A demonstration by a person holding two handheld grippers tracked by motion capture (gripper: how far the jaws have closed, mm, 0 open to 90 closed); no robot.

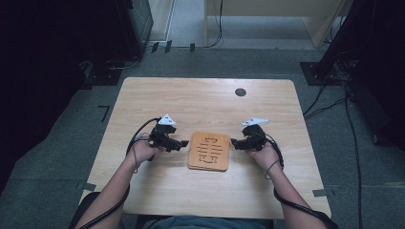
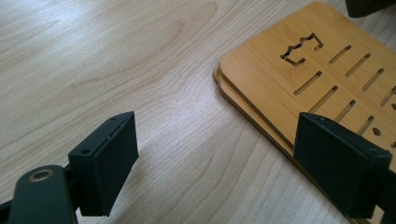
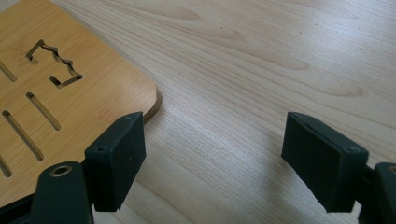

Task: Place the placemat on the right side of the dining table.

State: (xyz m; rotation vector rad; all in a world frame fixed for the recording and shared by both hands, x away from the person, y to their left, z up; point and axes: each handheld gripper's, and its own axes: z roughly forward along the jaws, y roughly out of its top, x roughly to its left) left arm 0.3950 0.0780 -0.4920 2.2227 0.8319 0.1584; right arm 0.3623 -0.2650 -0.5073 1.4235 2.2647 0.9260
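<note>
The left gripper [image 1: 183, 143] has its black jaws spread wide with nothing between them, low over the table just beside the left edge of the flat, rounded-corner bamboo board with slotted cut-outs [image 1: 209, 151]. The right gripper [image 1: 234, 142] is likewise spread and empty, just off the board's right edge. The board [image 2: 280, 65] looks like two layers stacked and lies flat on the pale wood-grain table [image 1: 200, 102], between both grippers, near the person's side.
</note>
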